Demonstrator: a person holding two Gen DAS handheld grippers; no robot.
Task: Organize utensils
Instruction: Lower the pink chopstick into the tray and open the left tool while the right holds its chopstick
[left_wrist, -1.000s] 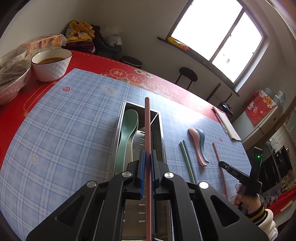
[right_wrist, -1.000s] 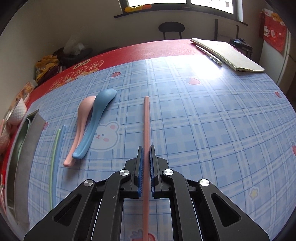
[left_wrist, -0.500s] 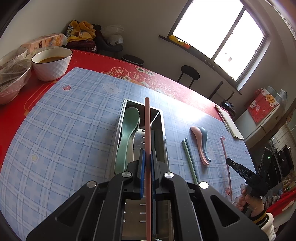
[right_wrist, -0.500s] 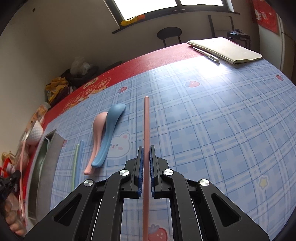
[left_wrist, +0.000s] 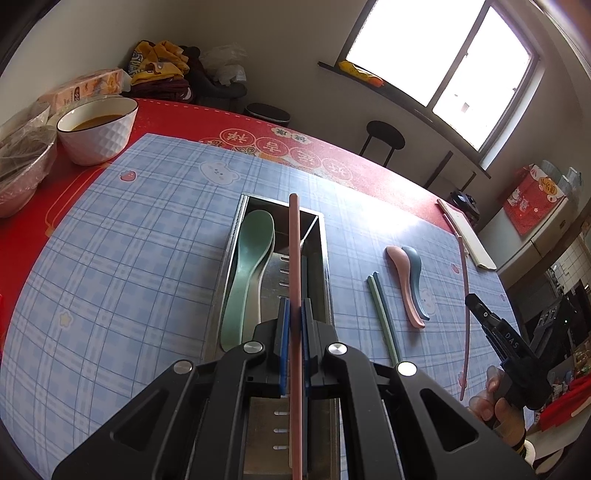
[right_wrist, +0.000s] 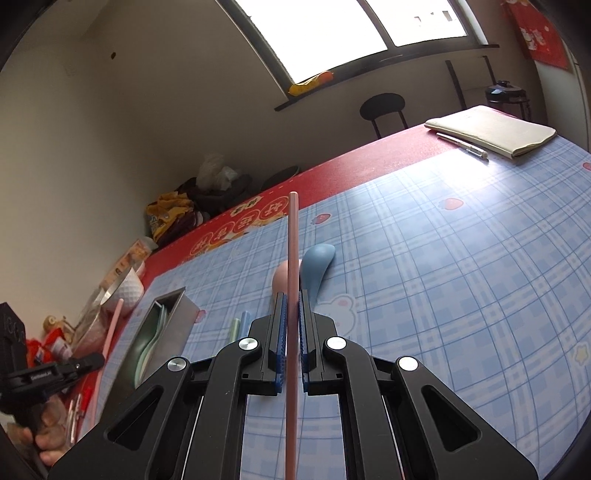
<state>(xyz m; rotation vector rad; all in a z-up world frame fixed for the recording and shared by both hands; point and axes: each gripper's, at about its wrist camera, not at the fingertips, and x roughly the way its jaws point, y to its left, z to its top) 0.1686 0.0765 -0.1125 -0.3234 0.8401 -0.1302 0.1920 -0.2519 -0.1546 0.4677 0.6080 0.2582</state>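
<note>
My left gripper (left_wrist: 294, 314) is shut on a pink chopstick (left_wrist: 294, 258) and holds it lengthwise over the steel utensil tray (left_wrist: 320, 258), which holds a green spoon (left_wrist: 247, 266). My right gripper (right_wrist: 291, 306) is shut on a second pink chopstick (right_wrist: 292, 251), lifted above the blue plaid mat; it also shows in the left wrist view (left_wrist: 464, 295). On the mat lie a pink spoon (left_wrist: 402, 280), a blue spoon (left_wrist: 417, 269) and a green and blue chopstick pair (left_wrist: 382, 314). The tray (right_wrist: 177, 325) is to the right gripper's left.
A white bowl of soup (left_wrist: 96, 129), a covered bowl (left_wrist: 22, 162) and a tissue pack (left_wrist: 85, 88) stand at the far left on the red tablecloth. A notebook with a pen (right_wrist: 491, 129) lies at the far right edge.
My right gripper has lifted its pink chopstick off the mat and tilted upward, moving left toward the tray. My left gripper has held its chopstick nearly still over the tray.
</note>
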